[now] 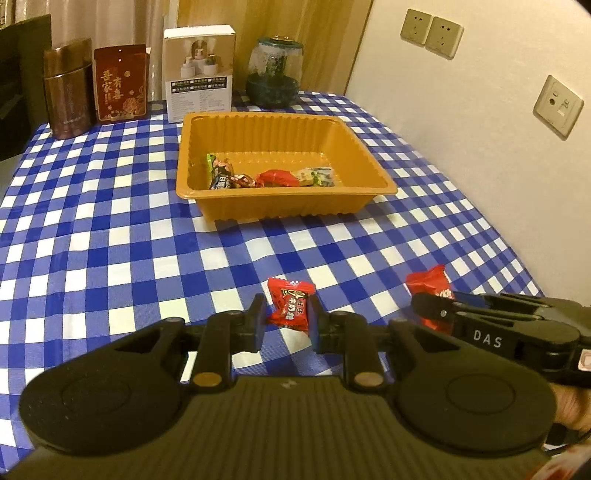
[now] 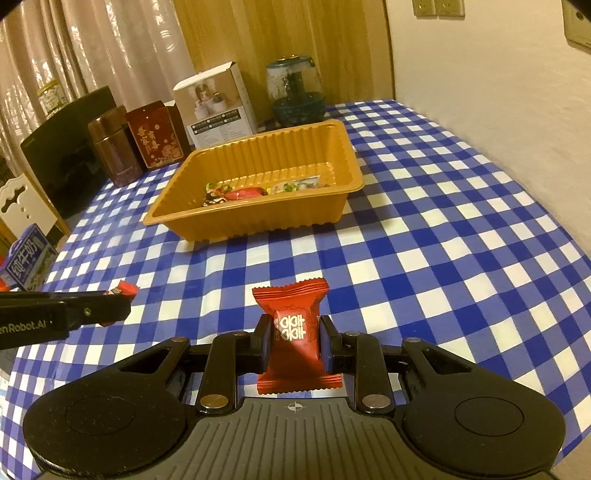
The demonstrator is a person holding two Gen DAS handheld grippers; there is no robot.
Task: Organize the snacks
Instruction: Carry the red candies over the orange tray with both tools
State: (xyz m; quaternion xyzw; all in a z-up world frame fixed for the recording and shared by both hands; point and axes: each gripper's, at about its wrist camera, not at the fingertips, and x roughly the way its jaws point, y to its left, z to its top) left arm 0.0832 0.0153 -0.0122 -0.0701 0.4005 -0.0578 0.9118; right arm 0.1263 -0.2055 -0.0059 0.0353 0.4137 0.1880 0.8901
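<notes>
Nearest to you, your left gripper (image 1: 286,317) is clamped on a crinkled red snack packet (image 1: 290,304) with printed characters, its jaws pressed against both sides of the wrapper, which is held clear above the checked tablecloth (image 1: 110,258). Beside it, your right gripper (image 2: 293,341) is closed on a red pillow-shaped snack packet (image 2: 291,332) bearing a white double emblem, the packet standing upright between the jaws with its crimped ends above and below them. Both held packets are near the front edge of the tabletop, well apart from the tray. Farther on, toward the middle of the tabletop, the orange ribbed tray (image 1: 284,201) rests flat on the cloth and holds several wrapped snacks (image 1: 273,177) lying along the side of its floor closest to you. Along the far edge of the tabletop stand, from the left corner inward, a brown canister (image 1: 68,92), a red box with gold lettering (image 1: 120,83), a white carton (image 1: 199,70), and a clear jar on a dark base (image 1: 275,72). The wall at the right edge carries sockets (image 1: 432,33).
</notes>
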